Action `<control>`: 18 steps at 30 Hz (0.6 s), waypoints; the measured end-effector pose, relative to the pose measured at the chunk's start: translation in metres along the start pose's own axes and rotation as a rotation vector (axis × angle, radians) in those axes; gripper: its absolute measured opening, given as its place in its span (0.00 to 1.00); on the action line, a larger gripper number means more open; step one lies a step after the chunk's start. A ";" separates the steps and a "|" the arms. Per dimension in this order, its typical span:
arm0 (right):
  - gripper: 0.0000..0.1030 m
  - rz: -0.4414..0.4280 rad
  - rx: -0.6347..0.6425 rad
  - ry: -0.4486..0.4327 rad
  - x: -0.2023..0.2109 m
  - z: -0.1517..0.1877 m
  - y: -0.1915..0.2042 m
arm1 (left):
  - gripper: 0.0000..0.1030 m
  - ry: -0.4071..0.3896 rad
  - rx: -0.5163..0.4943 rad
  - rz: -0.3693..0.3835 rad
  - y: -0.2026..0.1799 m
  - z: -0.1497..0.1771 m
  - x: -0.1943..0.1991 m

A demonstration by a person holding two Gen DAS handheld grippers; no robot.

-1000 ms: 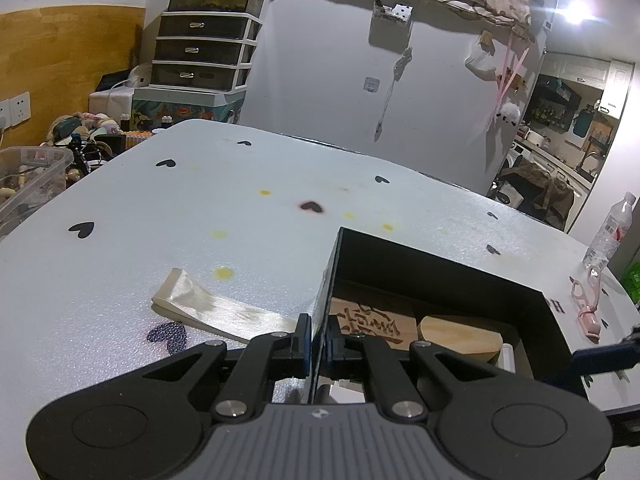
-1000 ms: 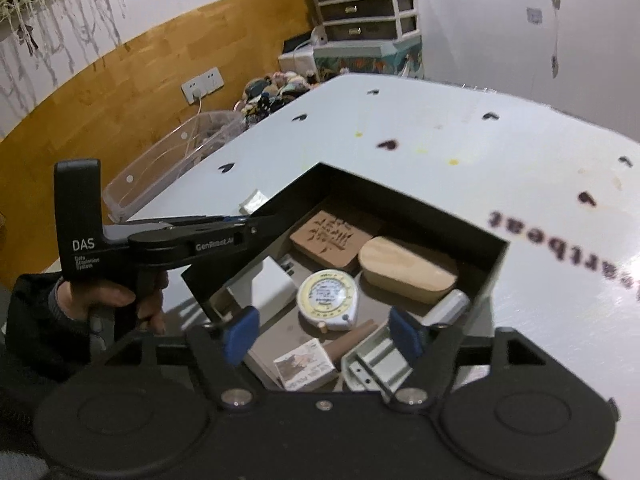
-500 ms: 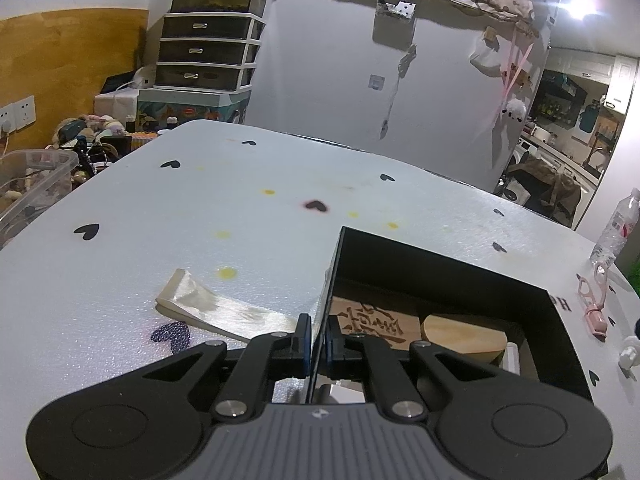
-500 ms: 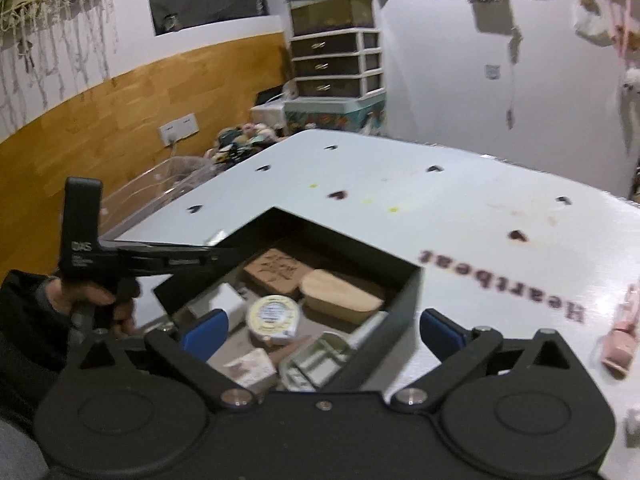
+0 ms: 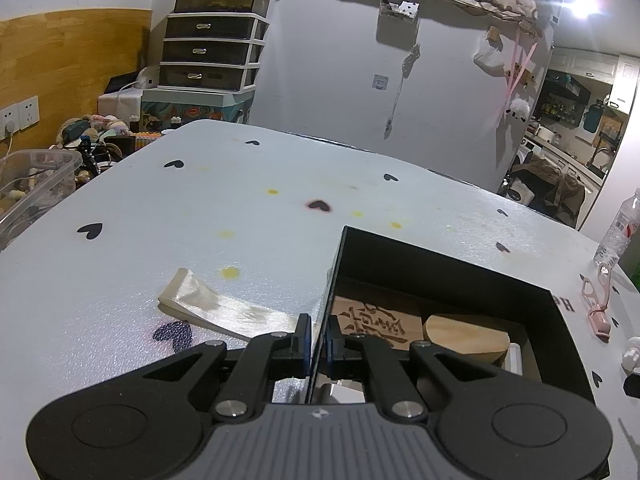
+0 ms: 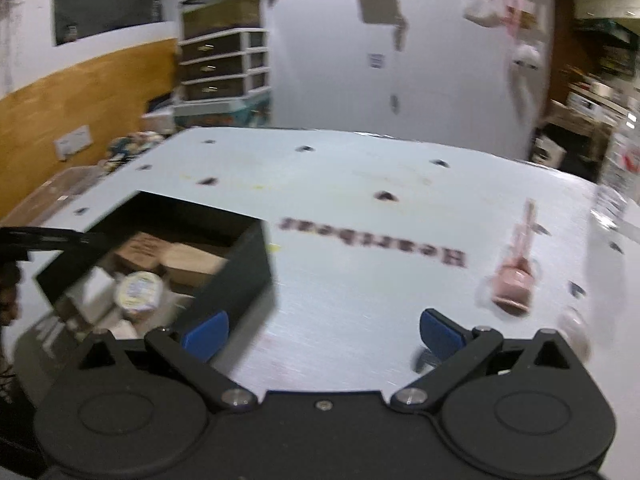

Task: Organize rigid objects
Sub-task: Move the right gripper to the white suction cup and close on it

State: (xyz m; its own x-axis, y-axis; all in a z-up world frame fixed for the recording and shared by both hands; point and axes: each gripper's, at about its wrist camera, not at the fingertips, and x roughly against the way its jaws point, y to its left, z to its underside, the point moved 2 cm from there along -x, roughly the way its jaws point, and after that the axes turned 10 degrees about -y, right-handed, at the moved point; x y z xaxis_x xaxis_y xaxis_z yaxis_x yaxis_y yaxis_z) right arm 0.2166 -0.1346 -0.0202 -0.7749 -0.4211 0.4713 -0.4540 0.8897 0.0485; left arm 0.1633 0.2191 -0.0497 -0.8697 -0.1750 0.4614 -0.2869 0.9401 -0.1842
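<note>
A black open box (image 5: 436,264) stands on the white table and holds a carved wooden block (image 5: 378,326), a rounded wooden piece (image 5: 466,340) and other small items. My left gripper (image 5: 317,340) is shut on the box's left wall. In the blurred right wrist view the box (image 6: 240,256) is at the left, with a round tape measure (image 6: 138,294) inside. My right gripper (image 6: 322,330) is open and empty above bare table, right of the box. A pink tool (image 6: 516,272) lies ahead to its right and shows in the left wrist view (image 5: 598,308).
A folded clear plastic strip (image 5: 224,310) lies on the table left of the box. A water bottle (image 5: 618,228) stands at the table's far right edge. A clear bin (image 5: 32,184) and a drawer unit (image 5: 212,52) are beyond the left side.
My right gripper has swung from over the box to the right, over the table toward the pink tool, and opened wider. The left gripper keeps its hold on the box wall.
</note>
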 end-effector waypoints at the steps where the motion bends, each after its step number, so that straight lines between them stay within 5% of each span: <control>1: 1.00 0.027 -0.005 -0.004 0.000 0.003 -0.006 | 0.06 0.000 -0.001 0.000 0.000 0.000 0.000; 11: 1.00 0.321 0.012 -0.048 -0.009 0.030 -0.063 | 0.06 0.000 -0.001 0.000 0.000 0.000 0.000; 18: 0.93 0.331 -0.053 -0.038 -0.015 0.042 -0.092 | 0.06 0.001 0.000 0.000 0.000 0.000 0.000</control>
State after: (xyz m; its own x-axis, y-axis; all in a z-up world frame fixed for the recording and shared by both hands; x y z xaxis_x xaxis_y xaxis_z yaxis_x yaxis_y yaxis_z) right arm 0.2513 -0.2181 -0.0685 -0.8927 -0.1132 0.4361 -0.1522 0.9868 -0.0556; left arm 0.1634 0.2192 -0.0497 -0.8693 -0.1751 0.4622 -0.2870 0.9402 -0.1836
